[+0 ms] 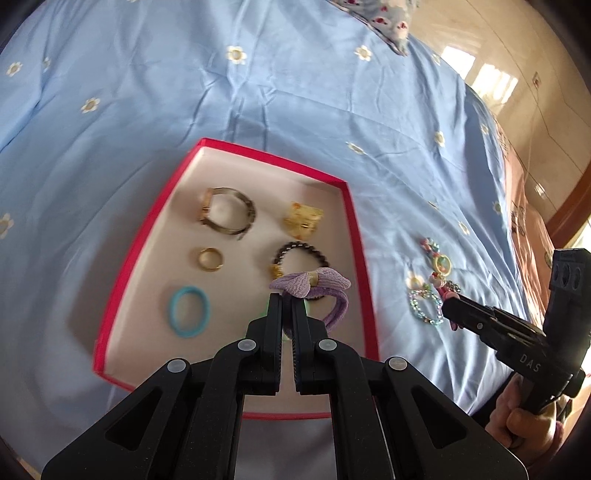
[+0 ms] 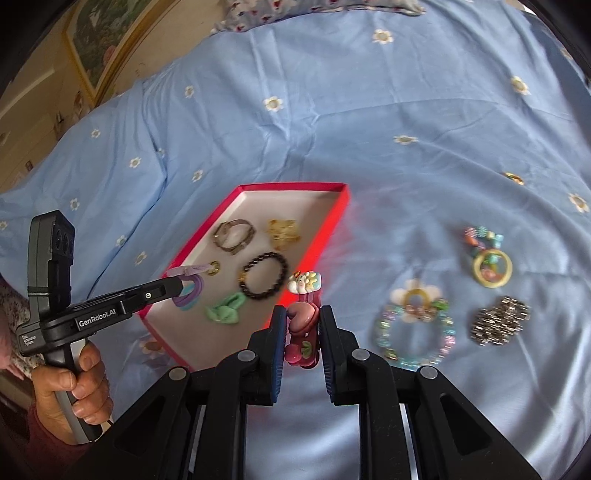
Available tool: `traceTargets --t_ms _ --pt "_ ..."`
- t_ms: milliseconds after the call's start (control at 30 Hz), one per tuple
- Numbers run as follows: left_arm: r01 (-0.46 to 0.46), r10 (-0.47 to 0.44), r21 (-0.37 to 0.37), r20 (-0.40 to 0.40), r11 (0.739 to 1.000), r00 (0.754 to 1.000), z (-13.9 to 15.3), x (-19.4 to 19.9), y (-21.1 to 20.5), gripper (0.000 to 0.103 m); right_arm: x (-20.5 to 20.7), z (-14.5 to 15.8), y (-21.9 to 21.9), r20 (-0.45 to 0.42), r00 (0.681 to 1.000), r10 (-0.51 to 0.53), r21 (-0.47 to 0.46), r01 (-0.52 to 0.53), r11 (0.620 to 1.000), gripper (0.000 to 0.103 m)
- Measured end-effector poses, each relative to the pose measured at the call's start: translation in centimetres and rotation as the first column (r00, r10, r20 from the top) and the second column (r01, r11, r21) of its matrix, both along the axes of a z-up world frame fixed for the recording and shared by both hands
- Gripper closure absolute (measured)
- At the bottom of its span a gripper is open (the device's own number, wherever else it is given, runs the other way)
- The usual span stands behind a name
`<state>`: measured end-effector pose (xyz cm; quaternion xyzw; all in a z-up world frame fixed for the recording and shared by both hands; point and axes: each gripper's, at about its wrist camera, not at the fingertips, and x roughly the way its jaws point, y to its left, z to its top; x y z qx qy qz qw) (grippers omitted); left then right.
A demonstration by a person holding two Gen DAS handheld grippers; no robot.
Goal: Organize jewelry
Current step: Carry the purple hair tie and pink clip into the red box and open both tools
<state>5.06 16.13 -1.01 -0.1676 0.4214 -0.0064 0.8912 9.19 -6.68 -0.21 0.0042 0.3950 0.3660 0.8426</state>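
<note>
A home bedroom: a bed under a blue flowered sheet, a pillow, a framed picture.

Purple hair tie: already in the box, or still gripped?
Gripped. The left gripper is shut on the purple hair tie, over the red box.

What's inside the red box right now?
In the red box: a watch, gold clip, gold ring, dark bead bracelet, blue hair tie. A held purple bow tie covers part of the floor.
</note>
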Motion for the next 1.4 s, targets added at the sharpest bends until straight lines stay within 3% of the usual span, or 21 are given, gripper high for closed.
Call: traceTargets --t_ms 567,1400 --pt "-0.125 0.125 -0.017 -0.022 0.992 0.992 -1.4 -0.7 5.3 0.100 -0.7 -1.2 6.3 -0.018 0.993 0.120 -0.030 -0.120 0.992 0.086" --pt "-0.129 0.134 0.056 -0.102 0.990 0.986 -4.6 3.1 7.2 0.099 3.1 -5.2 12.6 -0.070 0.987 0.143 -0.127 -0.151 0.980 0.085"
